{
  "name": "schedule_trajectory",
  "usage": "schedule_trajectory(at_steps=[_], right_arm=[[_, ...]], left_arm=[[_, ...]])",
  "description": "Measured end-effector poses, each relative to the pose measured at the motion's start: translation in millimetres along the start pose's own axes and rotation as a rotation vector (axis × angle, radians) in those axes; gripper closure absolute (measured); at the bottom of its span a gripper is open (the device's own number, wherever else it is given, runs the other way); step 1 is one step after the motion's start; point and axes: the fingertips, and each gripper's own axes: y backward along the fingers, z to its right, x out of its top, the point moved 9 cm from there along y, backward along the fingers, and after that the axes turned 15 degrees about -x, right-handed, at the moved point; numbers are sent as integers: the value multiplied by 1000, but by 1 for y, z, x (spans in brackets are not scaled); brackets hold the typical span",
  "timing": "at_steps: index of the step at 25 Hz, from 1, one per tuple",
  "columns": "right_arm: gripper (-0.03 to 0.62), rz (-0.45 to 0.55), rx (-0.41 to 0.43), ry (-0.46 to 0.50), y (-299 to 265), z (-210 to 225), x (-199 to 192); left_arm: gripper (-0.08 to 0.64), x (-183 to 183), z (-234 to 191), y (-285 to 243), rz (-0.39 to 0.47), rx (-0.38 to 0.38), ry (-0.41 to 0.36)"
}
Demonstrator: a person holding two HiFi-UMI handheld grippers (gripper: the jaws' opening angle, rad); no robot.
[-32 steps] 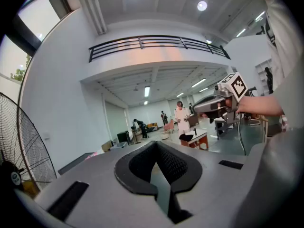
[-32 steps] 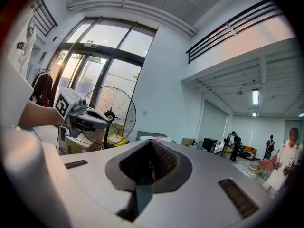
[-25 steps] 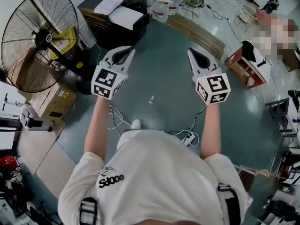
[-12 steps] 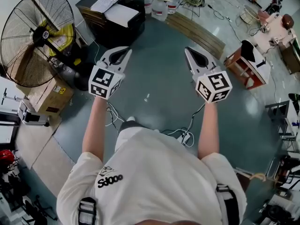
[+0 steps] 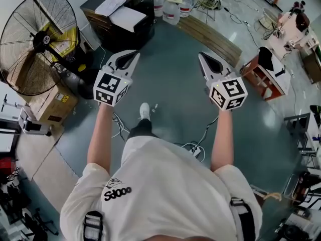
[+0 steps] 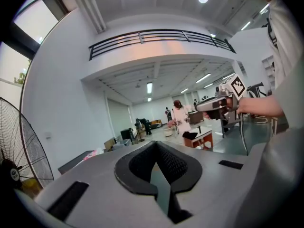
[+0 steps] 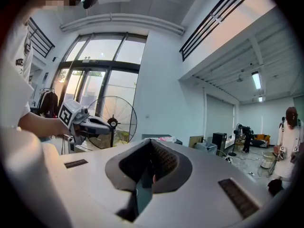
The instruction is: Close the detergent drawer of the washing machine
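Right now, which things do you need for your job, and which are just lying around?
For the job: left gripper and right gripper, both shut and empty. No washing machine or drawer shows in any view.

Just lying about: big fan, cardboard box, water bottles, power strip, papers.

The pale grey plastic left gripper (image 5: 131,55) and right gripper (image 5: 204,57) have black finger pads (image 6: 173,164), with black-and-white patterned cubes (image 5: 110,88) behind the fingers. Beneath the fingertips spreads a glossy blue-grey floor (image 5: 170,79).
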Motion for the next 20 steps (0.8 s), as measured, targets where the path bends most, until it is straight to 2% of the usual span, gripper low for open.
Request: schedule_trajectory(at_steps=[4, 8, 15, 20], right_arm=[[598, -15, -19, 38, -44, 7, -6], [598, -11, -43, 38, -104, 21, -8], [598, -26, -42, 77, -228, 40, 5], [598, -48, -14, 105, -305, 46, 7]], left_arm=[[543, -14, -41, -21, 7, 4, 4], [542, -32, -100, -46, 16, 13, 24], [541, -52, -218, -87, 22, 26, 48], [541, -66, -287, -111, 13, 29, 66]])
